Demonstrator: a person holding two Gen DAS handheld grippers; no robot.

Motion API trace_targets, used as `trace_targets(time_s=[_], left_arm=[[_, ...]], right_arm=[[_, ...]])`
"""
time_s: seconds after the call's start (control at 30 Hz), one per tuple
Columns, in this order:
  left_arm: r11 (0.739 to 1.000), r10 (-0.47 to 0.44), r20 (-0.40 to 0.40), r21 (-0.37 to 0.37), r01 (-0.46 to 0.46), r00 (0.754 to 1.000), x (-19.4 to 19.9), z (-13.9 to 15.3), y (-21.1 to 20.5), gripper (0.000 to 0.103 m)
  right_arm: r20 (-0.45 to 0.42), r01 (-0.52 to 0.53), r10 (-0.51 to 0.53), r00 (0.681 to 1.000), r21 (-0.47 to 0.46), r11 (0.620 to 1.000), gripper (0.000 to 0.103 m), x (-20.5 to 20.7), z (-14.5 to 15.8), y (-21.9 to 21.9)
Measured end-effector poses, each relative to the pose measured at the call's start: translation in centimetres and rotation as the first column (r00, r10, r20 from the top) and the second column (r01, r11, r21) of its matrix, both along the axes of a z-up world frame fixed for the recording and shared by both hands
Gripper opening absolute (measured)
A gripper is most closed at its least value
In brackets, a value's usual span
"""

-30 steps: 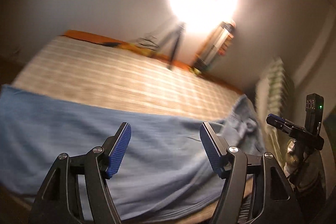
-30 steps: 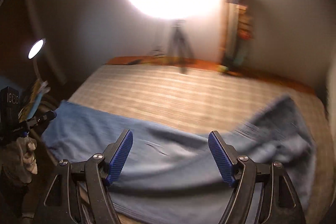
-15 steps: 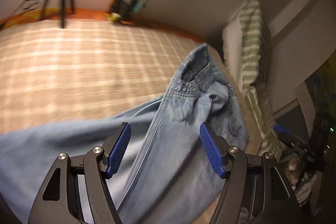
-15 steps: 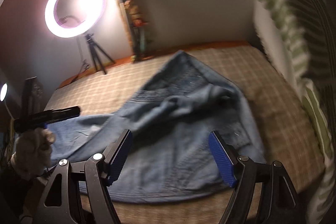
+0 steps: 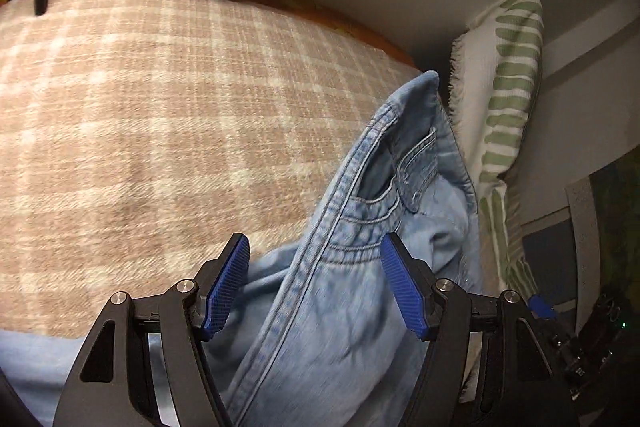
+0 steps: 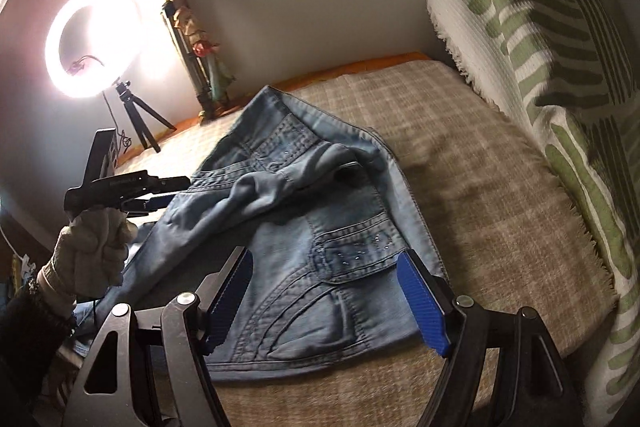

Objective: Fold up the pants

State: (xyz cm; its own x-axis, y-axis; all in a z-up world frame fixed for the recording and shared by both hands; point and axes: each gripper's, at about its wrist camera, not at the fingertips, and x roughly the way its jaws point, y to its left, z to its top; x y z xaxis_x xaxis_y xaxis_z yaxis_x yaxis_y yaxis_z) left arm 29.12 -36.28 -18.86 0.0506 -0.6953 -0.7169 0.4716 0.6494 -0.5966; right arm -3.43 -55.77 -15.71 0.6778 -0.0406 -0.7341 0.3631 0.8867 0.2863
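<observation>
Light blue jeans [image 6: 320,227] lie rumpled on the checked bed cover [image 6: 480,187], waist end nearest me. In the left wrist view the jeans [image 5: 340,287] show the waistband and a pocket. My left gripper [image 5: 316,287] is open, hovering just above the waistband seam. It also shows in the right wrist view [image 6: 160,195], held by a gloved hand over the jeans' left side. My right gripper [image 6: 324,303] is open above the back pocket near the bed's front edge. Neither holds anything.
A green-striped white pillow [image 6: 540,47] stands along the right side of the bed, also seen in the left wrist view [image 5: 504,87]. A ring light on a tripod [image 6: 92,43] and a tall figurine [image 6: 200,55] stand at the far edge by the wall.
Both grippers swung right from the trouser legs toward the waist end and moved closer to the jeans. Both stayed open.
</observation>
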Motion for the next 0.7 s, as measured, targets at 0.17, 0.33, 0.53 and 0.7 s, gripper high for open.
trace_targets(time_s=[0.17,0.33,0.53,0.7], left_arm=[[1.000,-0.021,0.059,0.003,0.021,0.998,-0.4,0.4,-1.1,0.021],[0.998,-0.053,0.134,-0.030,0.058,0.990,-1.8,2.6,-1.3,0.004],[0.982,-0.172,0.211,-0.041,0.185,0.962,-5.3,5.3,-2.7,0.004],[0.968,-0.233,0.204,-0.039,0.246,0.951,-7.7,5.0,-3.7,0.004]], right_arm=[[-0.007,0.028,-0.027,1.000,0.017,0.999,0.077,0.3,-0.9,-1.4],[-0.002,0.055,-0.055,0.998,0.045,0.997,0.077,0.0,-1.4,-2.4],[0.024,0.067,-0.070,0.997,0.096,0.993,0.077,1.0,-1.0,-3.3],[0.065,0.019,-0.029,0.997,0.148,0.989,0.079,4.0,0.2,-3.4]])
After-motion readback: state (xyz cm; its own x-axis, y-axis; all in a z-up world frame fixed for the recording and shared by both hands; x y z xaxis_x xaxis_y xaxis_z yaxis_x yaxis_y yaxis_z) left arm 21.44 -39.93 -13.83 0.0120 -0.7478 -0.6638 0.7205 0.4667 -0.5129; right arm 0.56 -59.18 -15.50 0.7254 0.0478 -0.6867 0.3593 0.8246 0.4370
